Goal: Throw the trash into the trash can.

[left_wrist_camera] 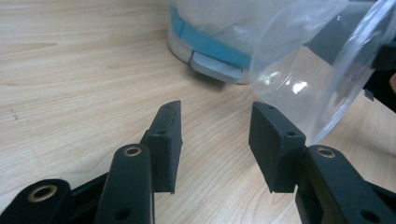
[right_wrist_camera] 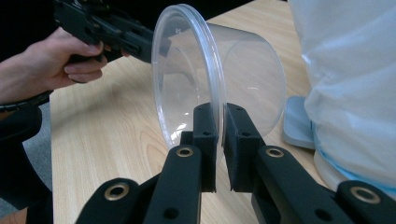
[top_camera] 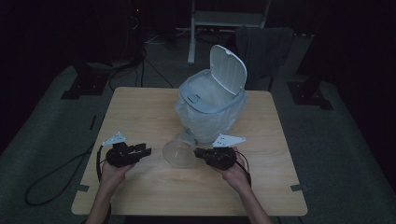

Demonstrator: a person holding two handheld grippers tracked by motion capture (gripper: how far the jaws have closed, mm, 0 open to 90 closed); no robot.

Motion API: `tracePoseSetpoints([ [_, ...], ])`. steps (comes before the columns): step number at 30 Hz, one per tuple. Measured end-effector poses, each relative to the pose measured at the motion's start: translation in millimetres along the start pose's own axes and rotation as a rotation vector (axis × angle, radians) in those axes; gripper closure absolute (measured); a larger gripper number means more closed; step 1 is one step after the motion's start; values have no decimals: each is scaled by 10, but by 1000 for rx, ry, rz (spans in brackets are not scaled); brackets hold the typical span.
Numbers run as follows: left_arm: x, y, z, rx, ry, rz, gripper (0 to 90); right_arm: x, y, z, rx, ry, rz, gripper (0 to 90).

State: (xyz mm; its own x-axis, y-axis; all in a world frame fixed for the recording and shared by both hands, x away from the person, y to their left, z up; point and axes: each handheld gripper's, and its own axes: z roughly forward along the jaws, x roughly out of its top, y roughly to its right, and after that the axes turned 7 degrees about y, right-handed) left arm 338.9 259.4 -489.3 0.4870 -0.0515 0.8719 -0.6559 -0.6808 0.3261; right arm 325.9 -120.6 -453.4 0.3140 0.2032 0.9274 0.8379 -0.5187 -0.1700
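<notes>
Two grippers work over a wooden table (top_camera: pixel 140 112) where a pale blue pedal bin (top_camera: pixel 210 105) stands near the far edge, its white lid (top_camera: pixel 227 70) flipped up and a clear plastic liner bag (top_camera: pixel 233 114) hanging over its rim. Just in front of the bin, a clear plastic tub (right_wrist_camera: pixel 219 79) lies tipped on its side, its rim pinched between the closed jaws of the right gripper (right_wrist_camera: pixel 220 135). Nearby, the left gripper (left_wrist_camera: pixel 215 135) holds nothing, jaws spread wide, just short of the tub.
</notes>
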Motion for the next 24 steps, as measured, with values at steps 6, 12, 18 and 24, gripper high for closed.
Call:
tracePoseSetpoints([
  [6,-23,-13,-15,9,-2,-3,551,92,-46,-44,4,20,-23,835],
  [12,-34,-18,-17,13,-5,-3,551,178,-71,-66,8,32,-43,835],
  [18,-59,-24,10,14,-15,-5,551,271,-85,-91,10,45,-60,835],
  [24,-103,-28,35,22,-29,-4,545,362,-88,-116,14,62,-69,835],
])
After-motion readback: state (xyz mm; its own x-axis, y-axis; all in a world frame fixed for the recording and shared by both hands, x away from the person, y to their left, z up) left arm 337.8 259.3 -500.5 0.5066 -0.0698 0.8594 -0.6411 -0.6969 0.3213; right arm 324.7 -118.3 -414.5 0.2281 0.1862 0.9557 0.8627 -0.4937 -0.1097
